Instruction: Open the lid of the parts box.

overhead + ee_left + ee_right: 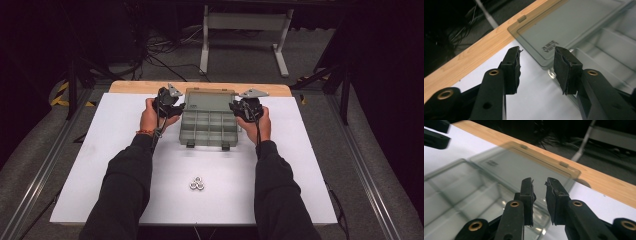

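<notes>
A clear plastic compartment box (pixel 207 125) lies on the white board (pixel 115 150) with its smoky lid (pixel 210 95) swung back flat toward the far edge. My left gripper (pixel 179 106) hovers at the box's left side. In the left gripper view the left gripper (pixel 537 53) is open, with the lid (pixel 574 25) corner and the hinge beyond its tips and nothing between the pads. My right gripper (pixel 233 106) is at the box's right side. In the right gripper view the right gripper (pixel 539 181) is open by a narrow gap above the lid (pixel 524 167), gripping nothing.
A small cluster of metal nuts (pixel 197 184) lies on the board near the front, between the person's forearms. The wooden table edge (pixel 140 87) runs just behind the lid. Dark floor, cables and a white stand's legs (pixel 205 50) lie beyond.
</notes>
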{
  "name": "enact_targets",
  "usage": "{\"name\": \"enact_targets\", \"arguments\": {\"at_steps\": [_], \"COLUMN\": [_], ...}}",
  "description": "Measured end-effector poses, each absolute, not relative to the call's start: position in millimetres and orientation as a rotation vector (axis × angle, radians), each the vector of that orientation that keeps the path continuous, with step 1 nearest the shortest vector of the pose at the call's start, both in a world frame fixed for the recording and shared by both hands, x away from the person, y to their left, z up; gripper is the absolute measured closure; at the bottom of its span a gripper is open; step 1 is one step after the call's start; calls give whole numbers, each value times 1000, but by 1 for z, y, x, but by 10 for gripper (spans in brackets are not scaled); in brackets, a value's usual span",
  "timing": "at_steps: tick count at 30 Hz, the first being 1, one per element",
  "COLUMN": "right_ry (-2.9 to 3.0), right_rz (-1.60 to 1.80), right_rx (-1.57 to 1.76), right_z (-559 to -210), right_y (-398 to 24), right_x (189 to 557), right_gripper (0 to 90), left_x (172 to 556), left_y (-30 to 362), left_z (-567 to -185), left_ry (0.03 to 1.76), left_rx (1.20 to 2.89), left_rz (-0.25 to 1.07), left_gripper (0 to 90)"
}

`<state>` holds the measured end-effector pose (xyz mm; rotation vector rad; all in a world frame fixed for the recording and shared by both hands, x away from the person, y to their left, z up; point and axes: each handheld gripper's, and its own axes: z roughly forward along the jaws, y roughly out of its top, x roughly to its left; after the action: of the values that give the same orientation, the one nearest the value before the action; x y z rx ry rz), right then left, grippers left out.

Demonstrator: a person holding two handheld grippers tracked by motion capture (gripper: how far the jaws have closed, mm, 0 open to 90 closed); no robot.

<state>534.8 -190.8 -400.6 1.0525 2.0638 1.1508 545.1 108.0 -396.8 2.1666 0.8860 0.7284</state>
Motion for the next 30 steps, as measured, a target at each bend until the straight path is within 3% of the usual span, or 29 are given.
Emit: {"name": "enact_targets", "arguments": {"at_steps": [11,30], "right_ry": [2083,2095], "right_rz": [1198,1278], "right_rx": [956,880], "right_z": [-385,-384], "right_y": [-197,-214], "right_x": [500,459], "right_gripper": [734,634], "left_x": [503,443], "left_y": [132,173], "left_z": [-383,-381], "left_ry": [768,666], "left_rx": [2156,2057], "left_rz": [818,784], "left_gripper": [429,233]}}
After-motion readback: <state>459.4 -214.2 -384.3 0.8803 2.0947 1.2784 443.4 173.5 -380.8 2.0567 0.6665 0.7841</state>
